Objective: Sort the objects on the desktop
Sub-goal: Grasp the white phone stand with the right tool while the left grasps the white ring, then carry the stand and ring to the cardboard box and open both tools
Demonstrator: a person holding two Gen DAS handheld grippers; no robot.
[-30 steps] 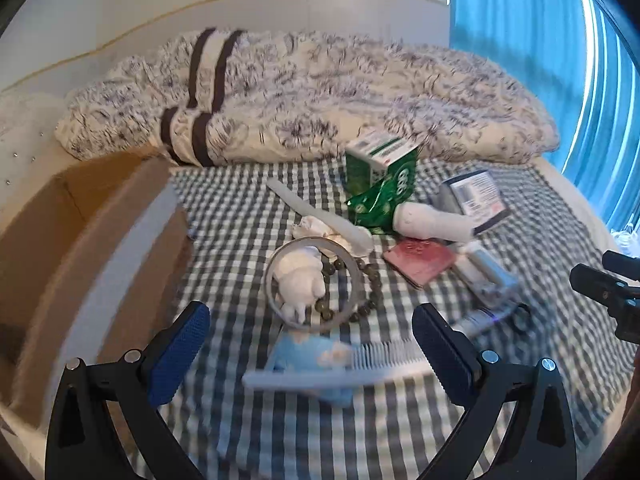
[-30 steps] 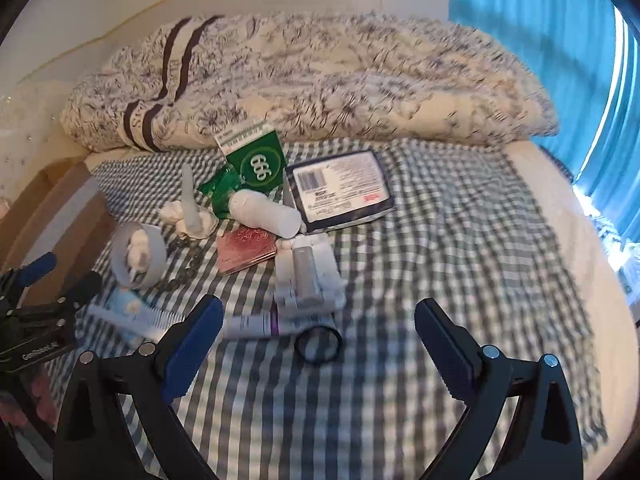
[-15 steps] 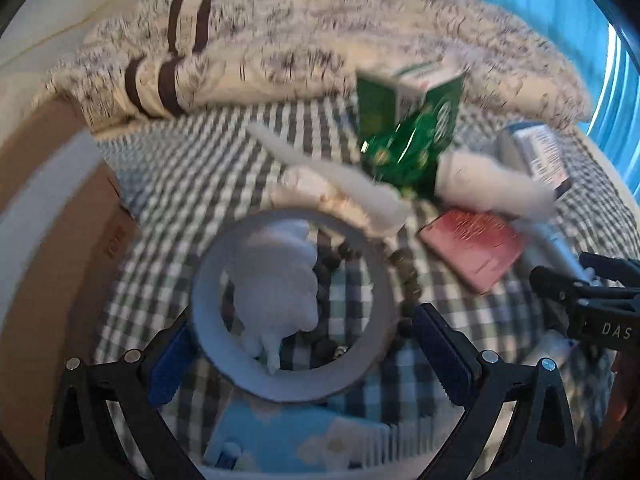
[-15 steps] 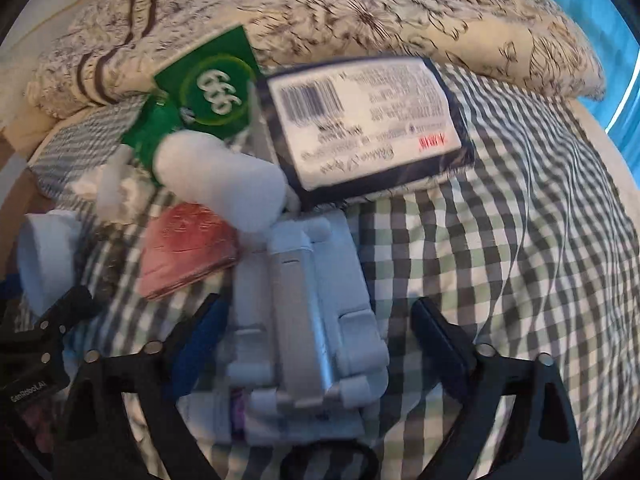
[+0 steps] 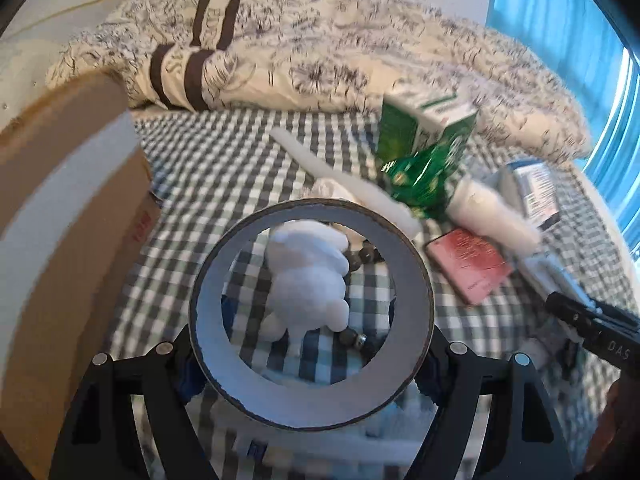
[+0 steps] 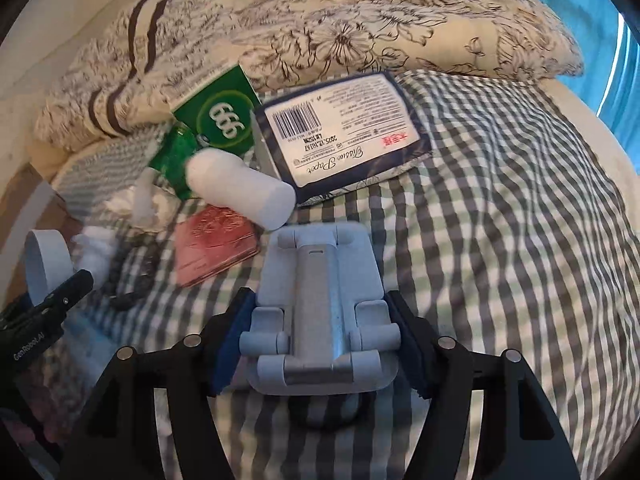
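Left wrist view: the left gripper (image 5: 310, 354) clamps a grey cardboard tape ring (image 5: 311, 312) over a white plush toy (image 5: 308, 280); the right gripper (image 6: 318, 350) clamps a pale-blue folding phone stand (image 6: 320, 300) mid checked bedsheet (image 6: 500, 240), beside a red card (image 6: 214, 242).

Daylight enters through the blue curtain (image 5: 560, 20) at the bed's far right corner and glares white along its edge. The checked sheet (image 6: 500, 200) is evenly bright, with soft shadows in its folds. Both views bend strongly at the black round borders. The near tape ring (image 5: 312, 408) and left carton (image 5: 60, 240) look blurred.
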